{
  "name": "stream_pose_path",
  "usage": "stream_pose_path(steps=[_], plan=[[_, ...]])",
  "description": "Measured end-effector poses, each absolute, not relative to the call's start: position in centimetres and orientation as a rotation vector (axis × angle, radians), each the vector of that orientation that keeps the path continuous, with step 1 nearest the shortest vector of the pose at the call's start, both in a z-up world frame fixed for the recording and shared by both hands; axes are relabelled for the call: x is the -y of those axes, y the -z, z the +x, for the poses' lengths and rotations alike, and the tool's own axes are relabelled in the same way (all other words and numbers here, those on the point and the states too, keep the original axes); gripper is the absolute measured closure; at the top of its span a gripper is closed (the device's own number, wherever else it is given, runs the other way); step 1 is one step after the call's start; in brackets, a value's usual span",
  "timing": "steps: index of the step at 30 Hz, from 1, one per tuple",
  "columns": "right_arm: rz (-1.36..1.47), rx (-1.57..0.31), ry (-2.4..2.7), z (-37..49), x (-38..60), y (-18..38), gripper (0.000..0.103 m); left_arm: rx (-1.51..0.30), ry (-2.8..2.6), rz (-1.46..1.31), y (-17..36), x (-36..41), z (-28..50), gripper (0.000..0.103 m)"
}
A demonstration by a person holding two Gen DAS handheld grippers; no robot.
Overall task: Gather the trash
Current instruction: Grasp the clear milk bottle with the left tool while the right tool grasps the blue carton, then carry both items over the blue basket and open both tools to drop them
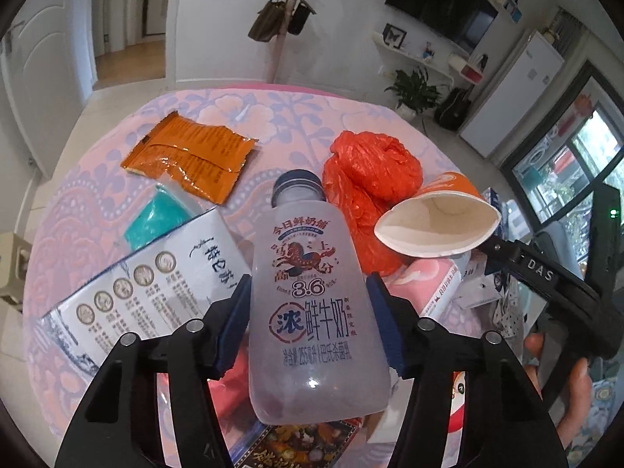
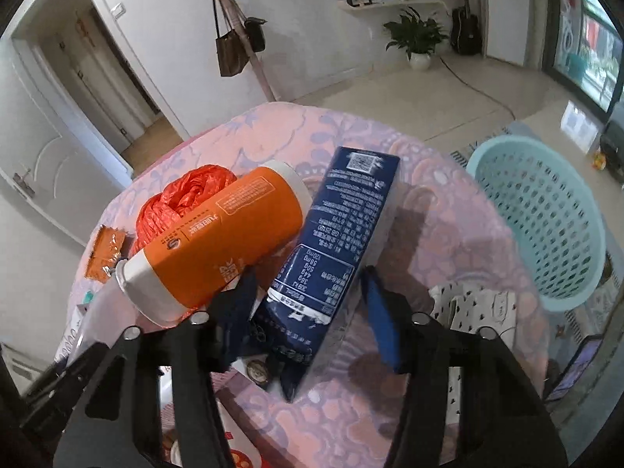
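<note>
My left gripper (image 1: 310, 292) is shut on a clear plastic milk bottle (image 1: 316, 312) with a dark cap and holds it over the pink flowered table (image 1: 97, 202). An orange snack wrapper (image 1: 191, 156), a red plastic bag (image 1: 370, 183), a white carton (image 1: 148, 284) and an orange paper cup (image 1: 436, 222) lie around it. My right gripper (image 2: 308, 304) is open, its pads on either side of a dark blue carton (image 2: 331, 257) lying on the table. The orange cup (image 2: 218, 245) lies on its side to the left, against the red bag (image 2: 183, 202).
A light blue perforated laundry basket (image 2: 546, 218) stands beside the table at the right. A white polka-dot bag (image 2: 475, 308) lies near the table's right edge. More packets lie under my left gripper (image 1: 308, 444). A coat stand with bags (image 2: 234, 46) is behind the table.
</note>
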State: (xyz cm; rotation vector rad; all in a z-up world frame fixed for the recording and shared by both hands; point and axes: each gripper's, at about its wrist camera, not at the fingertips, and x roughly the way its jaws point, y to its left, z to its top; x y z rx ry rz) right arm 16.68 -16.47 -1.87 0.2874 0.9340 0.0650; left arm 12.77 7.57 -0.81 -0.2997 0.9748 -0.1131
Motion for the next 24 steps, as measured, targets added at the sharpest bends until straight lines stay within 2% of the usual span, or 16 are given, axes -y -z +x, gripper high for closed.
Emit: stream_pose_path(steps=[1, 4, 16, 24], plan=[[0.299, -0.927, -0.061, 16.5, 16.6, 1.9, 0.055, -0.946, 0.121, -0.323, 0.8, -7.9, 12.2, 0.048], [0.264, -0.905, -0.057, 15.9, 16.3, 1.3, 0.073, -0.888, 0.136, -0.367, 0.5, -8.4, 10.6, 0.049], [0.280, -0.776, -0.075, 12.6, 19.4, -2.8, 0.073, -0.629, 0.204, -0.392, -6.2, -8.0, 5.8, 0.050], [0.319, -0.634, -0.014, 9.8, 25.6, -6.8, 0.073, -0.559, 0.332, -0.330, -10.7, -2.1, 6.6, 0.050]])
